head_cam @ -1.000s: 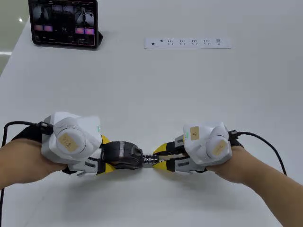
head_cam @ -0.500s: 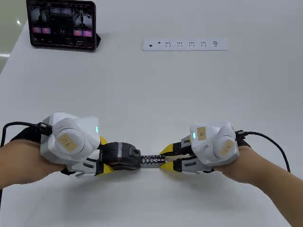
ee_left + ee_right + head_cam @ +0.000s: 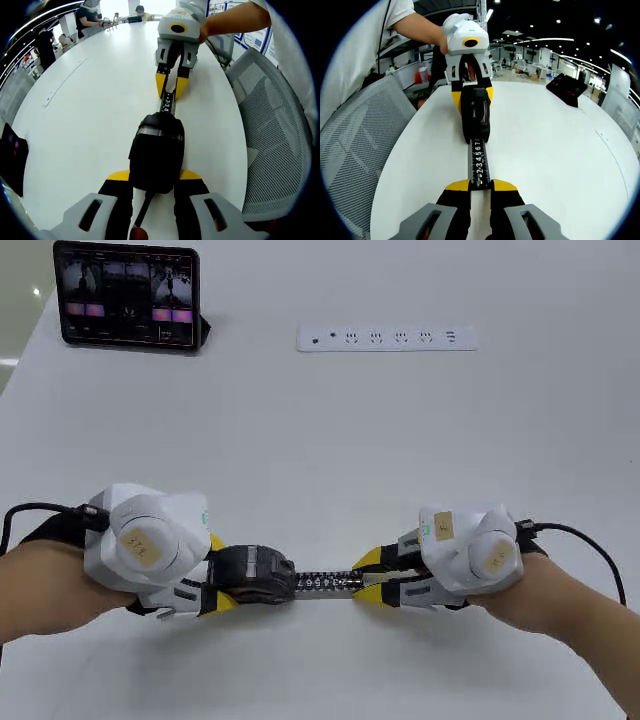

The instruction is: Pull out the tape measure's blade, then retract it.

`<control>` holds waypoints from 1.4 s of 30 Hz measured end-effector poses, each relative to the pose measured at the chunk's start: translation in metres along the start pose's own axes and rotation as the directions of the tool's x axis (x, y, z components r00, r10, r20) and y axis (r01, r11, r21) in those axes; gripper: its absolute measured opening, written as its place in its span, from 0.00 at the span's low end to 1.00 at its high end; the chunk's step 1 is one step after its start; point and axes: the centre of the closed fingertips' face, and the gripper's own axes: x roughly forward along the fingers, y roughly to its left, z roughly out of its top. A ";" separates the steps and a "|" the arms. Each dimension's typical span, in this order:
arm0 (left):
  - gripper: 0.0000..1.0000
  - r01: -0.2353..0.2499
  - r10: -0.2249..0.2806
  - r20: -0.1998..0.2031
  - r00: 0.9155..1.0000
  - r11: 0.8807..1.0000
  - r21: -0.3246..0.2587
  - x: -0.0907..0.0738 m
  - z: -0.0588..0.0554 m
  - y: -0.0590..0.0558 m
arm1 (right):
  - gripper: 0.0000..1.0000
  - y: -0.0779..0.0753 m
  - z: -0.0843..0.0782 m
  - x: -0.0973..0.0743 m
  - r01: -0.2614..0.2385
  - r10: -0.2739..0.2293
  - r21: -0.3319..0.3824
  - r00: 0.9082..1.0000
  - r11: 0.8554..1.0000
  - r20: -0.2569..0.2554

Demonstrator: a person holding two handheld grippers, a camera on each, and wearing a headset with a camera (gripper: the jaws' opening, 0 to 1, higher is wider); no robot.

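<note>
A black tape measure case (image 3: 252, 573) lies on the white table (image 3: 320, 440) near its front edge, and my left gripper (image 3: 215, 585) is shut on it. In the left gripper view the case (image 3: 156, 152) sits between the yellow-tipped jaws. A short stretch of black blade (image 3: 325, 582) with white numbers runs from the case to my right gripper (image 3: 368, 578), which is shut on the blade's end. The right gripper view looks along the blade (image 3: 478, 162) to the case (image 3: 475, 117) and the left gripper (image 3: 470, 95) behind it.
A tablet (image 3: 127, 295) with a lit screen stands at the table's far left corner. A white power strip (image 3: 385, 338) lies flat at the far middle. Black cables (image 3: 580, 540) trail from both grippers. A mesh chair (image 3: 272, 130) stands beside the table.
My right gripper has moved right, away from the case, drawing out more of the numbered blade. The left gripper and the case have stayed about where they were.
</note>
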 end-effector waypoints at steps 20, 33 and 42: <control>0.26 -0.003 0.003 0.001 1.000 1.000 0.004 0.000 0.000 0.000 | 0.10 0.000 -0.012 -0.015 0.016 -0.016 0.011 1.000 1.000 -0.023; 0.26 -0.003 0.003 0.000 1.000 1.000 0.004 0.000 0.001 -0.001 | 0.10 -0.002 -0.022 -0.027 0.023 -0.022 0.010 0.999 1.000 -0.046; 0.26 -0.004 0.004 -0.002 1.000 1.000 0.004 -0.001 0.001 -0.001 | 0.10 -0.003 -0.030 -0.036 0.030 -0.029 0.017 0.998 0.999 -0.061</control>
